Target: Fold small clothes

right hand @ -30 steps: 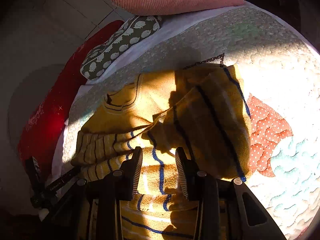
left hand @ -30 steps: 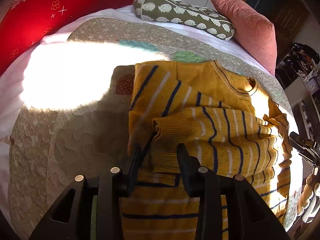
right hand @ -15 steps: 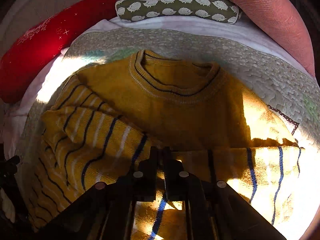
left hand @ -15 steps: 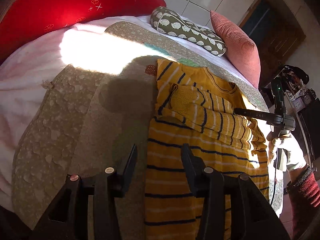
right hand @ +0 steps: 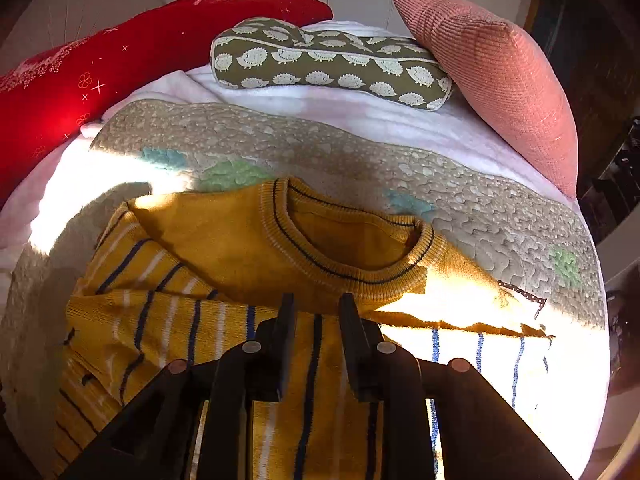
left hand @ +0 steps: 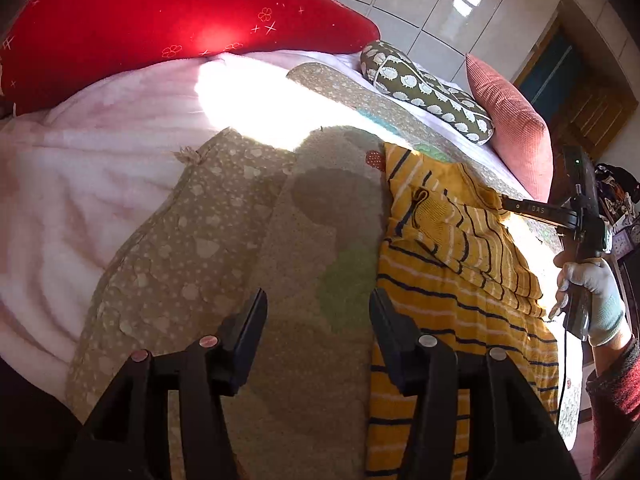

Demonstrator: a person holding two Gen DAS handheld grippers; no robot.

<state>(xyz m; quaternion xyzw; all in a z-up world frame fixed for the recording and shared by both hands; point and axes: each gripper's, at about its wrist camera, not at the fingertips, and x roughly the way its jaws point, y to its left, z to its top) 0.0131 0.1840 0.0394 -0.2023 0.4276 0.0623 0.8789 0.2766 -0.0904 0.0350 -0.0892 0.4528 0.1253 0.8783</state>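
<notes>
A small yellow knit sweater [right hand: 224, 248] with navy and white stripes lies flat on the quilted bedspread [right hand: 360, 160], collar toward the pillows, with both sleeves folded across its chest. In the left wrist view the sweater [left hand: 452, 308] is on the right. My left gripper [left hand: 318, 312] is open and empty above the bare quilt beside the sweater's left edge. My right gripper [right hand: 316, 312] is open just above the folded right sleeve [right hand: 312, 360], below the collar. The right gripper's body [left hand: 580, 216] and gloved hand also show in the left wrist view.
A red bolster [left hand: 168, 20], a green hedgehog-print pillow [right hand: 320, 64] and a pink corduroy cushion [right hand: 492, 76] line the head of the bed. A white blanket [left hand: 80, 184] lies left of the quilt. Bright sun patches wash out parts of the bed.
My left gripper let go of the left sleeve and pulled back left off the sweater. My right gripper laid the right sleeve across the chest and opened.
</notes>
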